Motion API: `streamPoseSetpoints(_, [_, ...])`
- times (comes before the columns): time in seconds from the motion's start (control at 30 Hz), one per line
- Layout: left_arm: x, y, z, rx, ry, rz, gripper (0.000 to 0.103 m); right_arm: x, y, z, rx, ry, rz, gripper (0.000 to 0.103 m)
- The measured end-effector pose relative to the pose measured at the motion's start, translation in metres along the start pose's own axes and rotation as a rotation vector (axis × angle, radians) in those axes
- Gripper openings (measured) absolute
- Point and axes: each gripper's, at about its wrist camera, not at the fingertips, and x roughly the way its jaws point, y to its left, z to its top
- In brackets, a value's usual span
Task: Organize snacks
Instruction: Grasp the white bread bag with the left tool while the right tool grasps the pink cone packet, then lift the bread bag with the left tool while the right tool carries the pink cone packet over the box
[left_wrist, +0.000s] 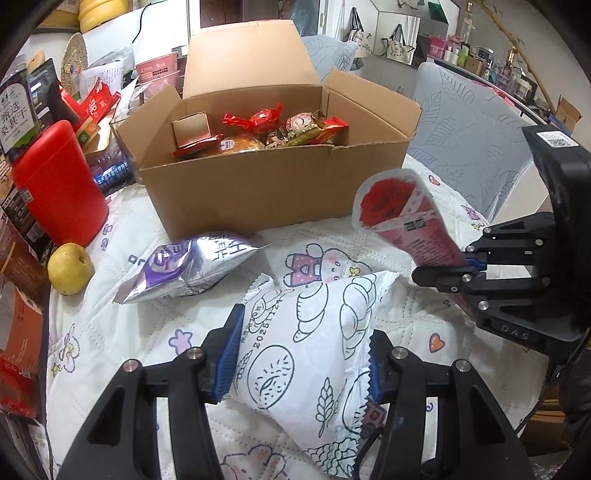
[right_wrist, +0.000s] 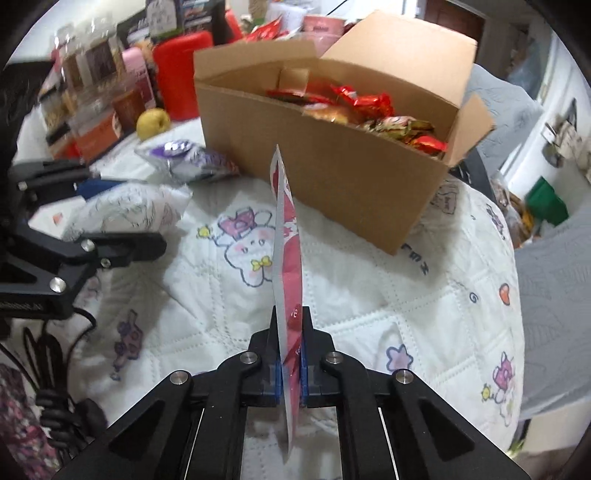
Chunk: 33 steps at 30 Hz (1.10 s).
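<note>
Red-pink flat packet (right_wrist: 286, 258) is pinched edge-on in right claw (right_wrist: 291, 373), above quilted table (right_wrist: 369, 295) near cardboard box (left_wrist: 258, 192). Left claw (left_wrist: 301, 363) grips white bread-print bag (left_wrist: 306, 354) w/ pads on both sides. Best: lift both over box rim, release inside.

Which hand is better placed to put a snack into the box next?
Probably the right gripper. It is shut on the red packet, lifted and pointing at the box. The left gripper holds the white bag, which looks low on the cloth.
</note>
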Motion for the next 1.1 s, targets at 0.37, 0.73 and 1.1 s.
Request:
streamPoseSetpoints(0.37, [-0.018,-0.009,-0.005,0.015,-0.042,-0.018,0.046,-0.036,0.013,-0.012,0.056,-0.062,0.038,0.007])
streamPoseSetpoints(0.73, [-0.039,-0.011,-0.007,0.018,-0.076,-0.025,0.037,-0.054,0.018,-0.021,0.114,-0.098,0.060,0.007])
streamPoseSetpoints(1.1, [-0.029,-0.006,-0.012,-0.002,-0.055,-0.009,0.033,-0.052,0.026,-0.027,0.172,-0.110,0.106,0.007])
